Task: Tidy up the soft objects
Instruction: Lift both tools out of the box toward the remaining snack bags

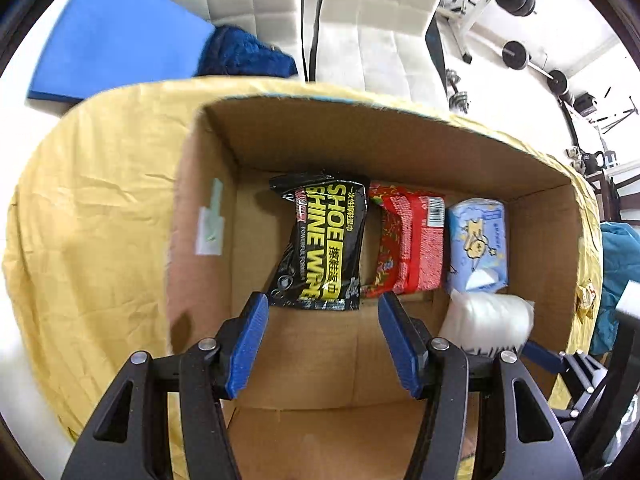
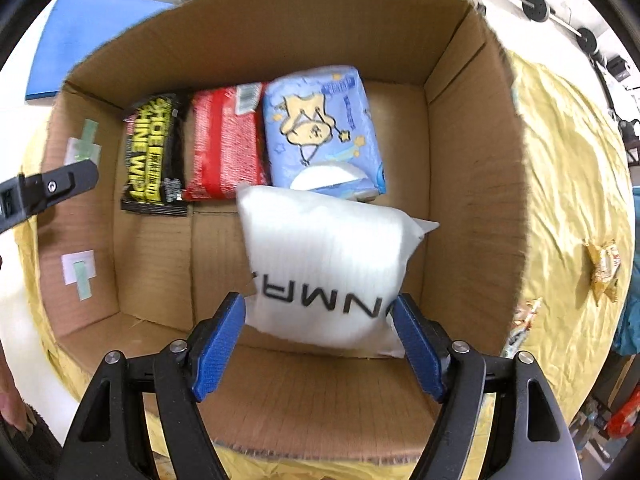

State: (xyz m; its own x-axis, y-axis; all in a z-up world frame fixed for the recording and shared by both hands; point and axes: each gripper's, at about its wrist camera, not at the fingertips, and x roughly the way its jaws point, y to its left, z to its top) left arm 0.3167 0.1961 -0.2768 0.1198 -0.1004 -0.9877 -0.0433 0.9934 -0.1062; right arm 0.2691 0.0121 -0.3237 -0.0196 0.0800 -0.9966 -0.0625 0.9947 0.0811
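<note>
An open cardboard box (image 1: 360,132) (image 2: 280,40) holds a row of soft packs at its back wall: a black and yellow shoe shine wipe pack (image 1: 320,240) (image 2: 154,152), a red pack (image 1: 408,240) (image 2: 224,144) and a light blue tissue pack (image 1: 478,240) (image 2: 320,128). A white pack (image 2: 328,264) (image 1: 488,320) lies in front of the blue one, overlapping its near edge. My right gripper (image 2: 320,300) straddles the white pack's near end, jaws open, pads beside it without squeezing. My left gripper (image 1: 324,300) hovers open above the black pack, nothing between its fingers.
The box stands on a yellow cloth (image 1: 100,200) (image 2: 568,200). A small gold snack wrapper (image 2: 604,268) lies on the cloth to the right. A blue mat (image 1: 112,40) and dark blue fabric (image 1: 244,56) lie behind the box. Barbells (image 1: 520,52) are at the far right.
</note>
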